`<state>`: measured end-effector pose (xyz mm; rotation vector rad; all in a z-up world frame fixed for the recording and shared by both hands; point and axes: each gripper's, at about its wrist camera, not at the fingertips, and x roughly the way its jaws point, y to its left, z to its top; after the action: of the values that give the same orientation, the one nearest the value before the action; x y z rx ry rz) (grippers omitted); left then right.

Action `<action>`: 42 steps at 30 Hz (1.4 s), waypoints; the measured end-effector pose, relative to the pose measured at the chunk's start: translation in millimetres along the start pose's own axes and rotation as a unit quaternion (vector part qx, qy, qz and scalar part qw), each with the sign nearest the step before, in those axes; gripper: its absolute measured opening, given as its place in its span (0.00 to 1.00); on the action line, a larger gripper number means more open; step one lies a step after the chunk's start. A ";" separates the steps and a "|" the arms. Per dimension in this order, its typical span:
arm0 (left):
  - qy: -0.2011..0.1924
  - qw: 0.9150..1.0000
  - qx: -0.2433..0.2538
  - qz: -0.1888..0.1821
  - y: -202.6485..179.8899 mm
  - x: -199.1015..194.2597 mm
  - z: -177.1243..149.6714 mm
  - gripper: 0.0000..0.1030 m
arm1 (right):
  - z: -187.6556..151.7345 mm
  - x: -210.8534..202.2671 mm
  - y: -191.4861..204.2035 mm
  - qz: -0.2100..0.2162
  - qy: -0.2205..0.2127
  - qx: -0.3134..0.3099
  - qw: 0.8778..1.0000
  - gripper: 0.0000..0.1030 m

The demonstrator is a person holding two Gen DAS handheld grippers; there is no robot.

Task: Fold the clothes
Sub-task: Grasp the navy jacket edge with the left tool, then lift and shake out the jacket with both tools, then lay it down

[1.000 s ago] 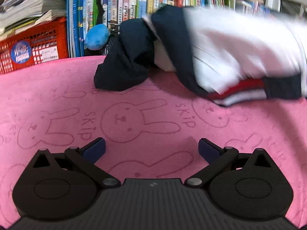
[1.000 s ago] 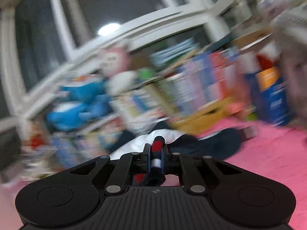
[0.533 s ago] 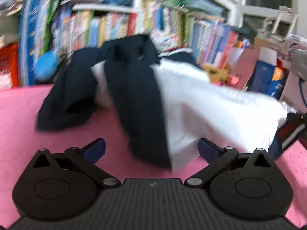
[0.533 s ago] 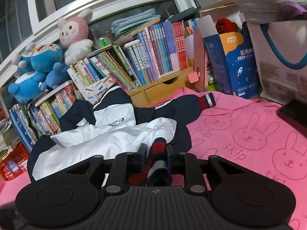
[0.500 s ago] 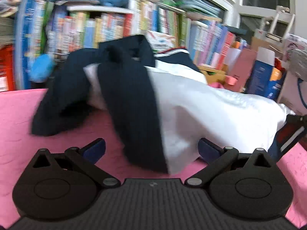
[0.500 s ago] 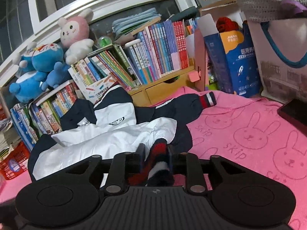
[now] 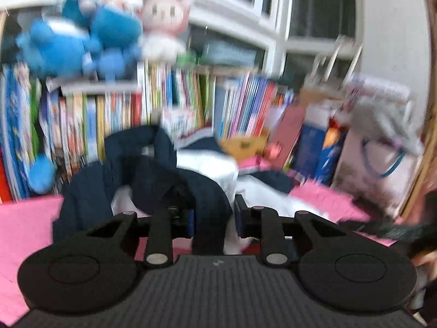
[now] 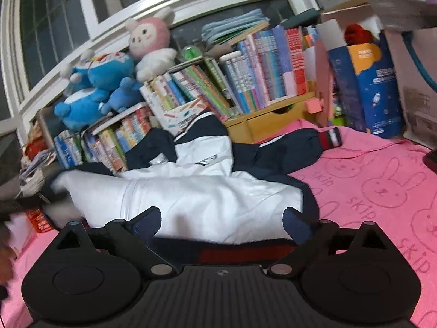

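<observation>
A navy and white jacket point(image 8: 207, 199) lies crumpled on the pink bunny towel point(image 8: 382, 180), with one navy sleeve and its striped cuff point(image 8: 330, 138) stretched out to the right. My right gripper point(image 8: 221, 221) is open just above the jacket's near striped hem, with nothing between its fingers. In the blurred left wrist view, my left gripper point(image 7: 214, 216) has its jaws drawn in close on a navy fold of the jacket point(image 7: 153, 175), which fills the gap between them. The pink towel point(image 7: 24, 224) shows at the lower left.
Book rows point(image 8: 245, 63) with plush toys point(image 8: 103, 82) on top line the back. A blue box point(image 8: 366, 87) and a white bag point(image 8: 420, 87) stand at the right. A dark flat object point(image 8: 431, 160) lies at the right edge, and a red basket point(image 8: 35, 216) sits at the left.
My right gripper opened and let go of the striped hem, which now lies under it. My left gripper moved in onto the jacket and closed from wide open onto the navy fold.
</observation>
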<state>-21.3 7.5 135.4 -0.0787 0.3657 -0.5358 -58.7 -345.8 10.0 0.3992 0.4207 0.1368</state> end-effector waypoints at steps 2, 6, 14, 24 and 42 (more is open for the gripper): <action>0.002 1.000 -0.003 -0.018 -2.5 -28.4 3.8 0.28 | -2.3 -2.6 5.6 -0.001 -0.001 -0.014 1.000 0.96; 0.072 0.997 0.017 0.028 -2.4 -33.0 -33.5 0.79 | -7.4 -6.9 4.6 -0.018 0.001 -0.049 0.999 1.00; 0.190 0.972 -0.137 0.032 41.1 22.4 -110.9 0.89 | -21.7 12.7 -23.0 -0.062 0.073 -0.044 0.994 1.00; 0.127 0.976 -0.174 0.016 30.1 32.6 -93.4 0.16 | -27.6 32.8 -16.1 -0.036 0.089 0.019 0.995 0.23; 0.236 0.955 -0.147 0.105 55.3 -130.1 -162.6 0.24 | -92.3 -91.3 35.7 0.099 0.261 -0.040 0.959 0.26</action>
<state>-156.8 125.1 16.1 -0.1989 0.9119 -0.2798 -182.0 -300.3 -19.1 0.3207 0.8937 0.4582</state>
